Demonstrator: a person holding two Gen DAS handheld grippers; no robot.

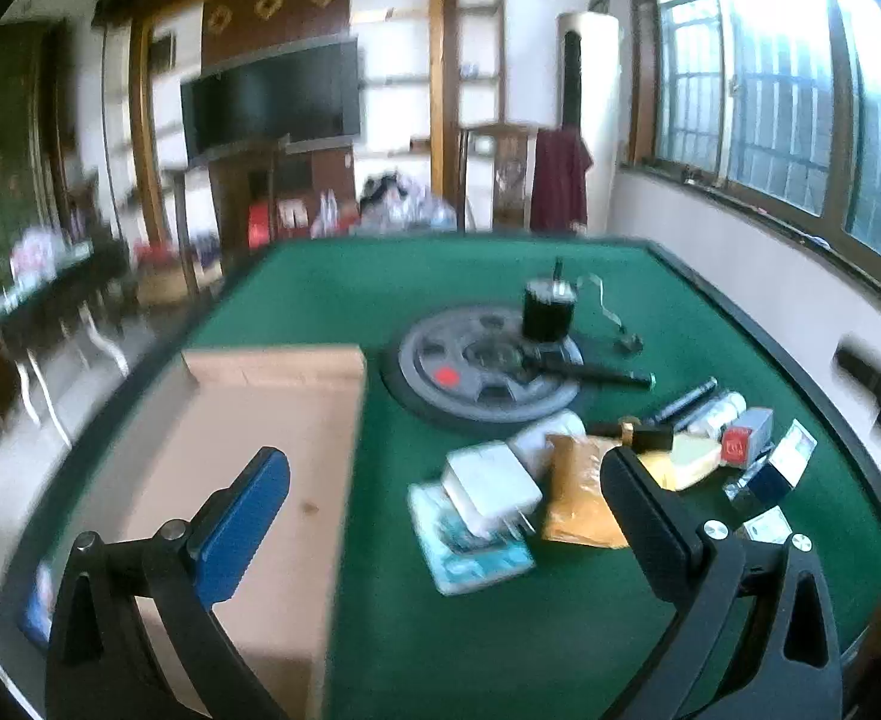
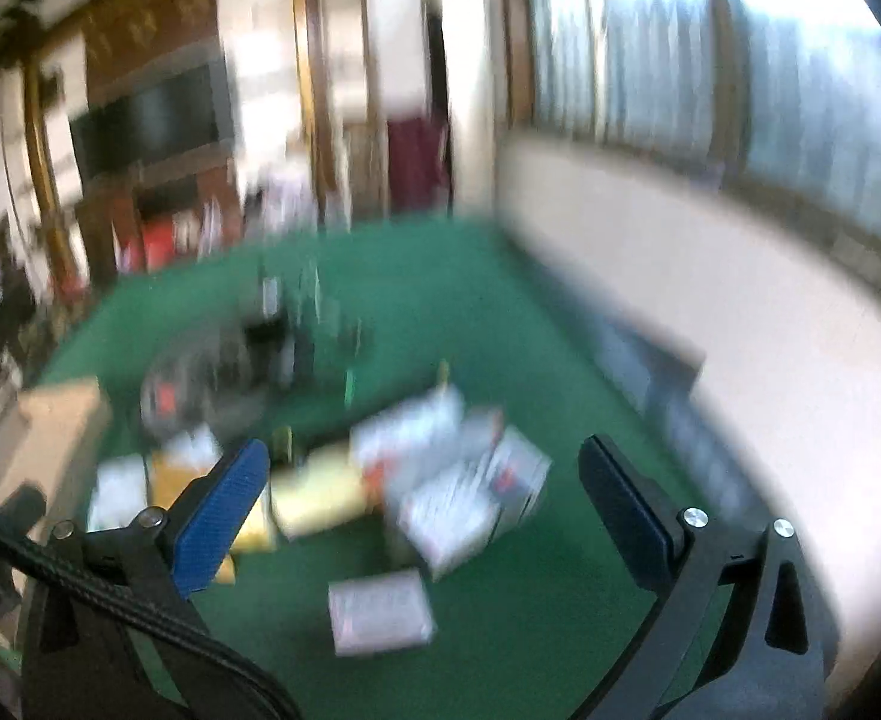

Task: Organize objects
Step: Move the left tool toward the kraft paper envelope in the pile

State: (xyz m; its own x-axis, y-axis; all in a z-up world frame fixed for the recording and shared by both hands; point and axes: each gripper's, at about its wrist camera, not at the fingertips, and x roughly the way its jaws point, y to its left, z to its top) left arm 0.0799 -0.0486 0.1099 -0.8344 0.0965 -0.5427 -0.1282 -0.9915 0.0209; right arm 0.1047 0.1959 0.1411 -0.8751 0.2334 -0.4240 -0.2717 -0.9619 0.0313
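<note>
A pile of small objects lies on the green table [image 1: 440,630]: a white charger [image 1: 491,489], an orange packet [image 1: 581,495], a teal booklet [image 1: 470,552], a yellow sponge [image 1: 695,459], small boxes [image 1: 746,435] and dark pens [image 1: 683,402]. A wooden box [image 1: 260,468] stands at the left. My left gripper [image 1: 446,525] is open and empty, above the table in front of the pile. In the blurred right wrist view my right gripper [image 2: 422,510] is open and empty above the same pile [image 2: 440,480].
A grey round disc [image 1: 482,369] with a red dot sits mid-table, with a black cup [image 1: 548,312] on its far edge. A white cable [image 1: 611,315] lies beyond. A wall and windows run along the right; chairs and a TV unit stand behind.
</note>
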